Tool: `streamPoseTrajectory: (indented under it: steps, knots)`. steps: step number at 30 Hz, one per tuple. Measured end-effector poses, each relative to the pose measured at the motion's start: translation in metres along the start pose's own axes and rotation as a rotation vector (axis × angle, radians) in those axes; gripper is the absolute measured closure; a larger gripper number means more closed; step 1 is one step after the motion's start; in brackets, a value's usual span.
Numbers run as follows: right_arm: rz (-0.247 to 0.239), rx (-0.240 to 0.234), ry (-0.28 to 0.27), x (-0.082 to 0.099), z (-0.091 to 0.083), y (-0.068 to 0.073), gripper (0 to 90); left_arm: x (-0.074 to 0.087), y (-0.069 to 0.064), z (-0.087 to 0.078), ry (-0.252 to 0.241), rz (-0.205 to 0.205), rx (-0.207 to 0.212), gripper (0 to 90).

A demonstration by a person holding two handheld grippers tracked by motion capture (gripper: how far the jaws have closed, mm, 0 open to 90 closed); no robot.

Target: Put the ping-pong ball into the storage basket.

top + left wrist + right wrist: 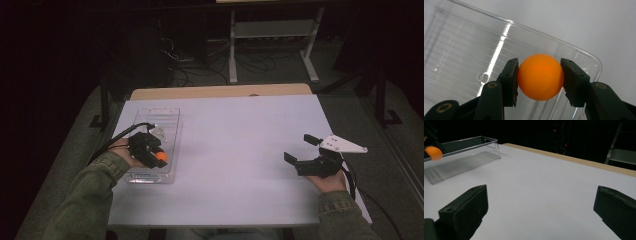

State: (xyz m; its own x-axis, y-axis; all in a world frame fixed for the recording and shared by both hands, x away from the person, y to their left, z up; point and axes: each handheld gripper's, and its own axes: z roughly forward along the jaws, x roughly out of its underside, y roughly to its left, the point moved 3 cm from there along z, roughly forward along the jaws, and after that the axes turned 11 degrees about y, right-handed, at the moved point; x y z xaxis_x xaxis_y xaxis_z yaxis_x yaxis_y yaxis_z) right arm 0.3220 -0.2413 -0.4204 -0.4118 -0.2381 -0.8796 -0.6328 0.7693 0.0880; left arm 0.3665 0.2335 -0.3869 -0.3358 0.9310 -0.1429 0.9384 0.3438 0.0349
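so, quick rundown of that moment:
left tongs [161, 156]: pinching the orange ball [540, 76] between both pads, one pad on each side of it. the left gripper view showed the grip dead clear.
orange ball: was hanging over the clear plastic tray [170, 116], near the tray's end closest to the person. looked to be above the tray floor, but couldn't tell if it touched it.
clear plastic tray: sat on the left part of the white surface [240, 150], long side running away from the person, ribbed bottom, rounded corners.
right tongs [298, 149]: spread wide with nothing between them, held just above the surface on the right side, well apart from the tray.
right gripper view: looked across the surface toward the tray, with the ball at the far left.
sleeves: olive green on both forearms.
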Motion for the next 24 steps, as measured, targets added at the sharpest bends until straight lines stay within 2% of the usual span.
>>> streamPoseTrajectory:
  steps: [24]
  knots:
    - [-0.003,0.003,0.001,0.0,0.0,0.0,0.0,0.002,0.005,0.022,0.023,-0.019,0.03,50.9]
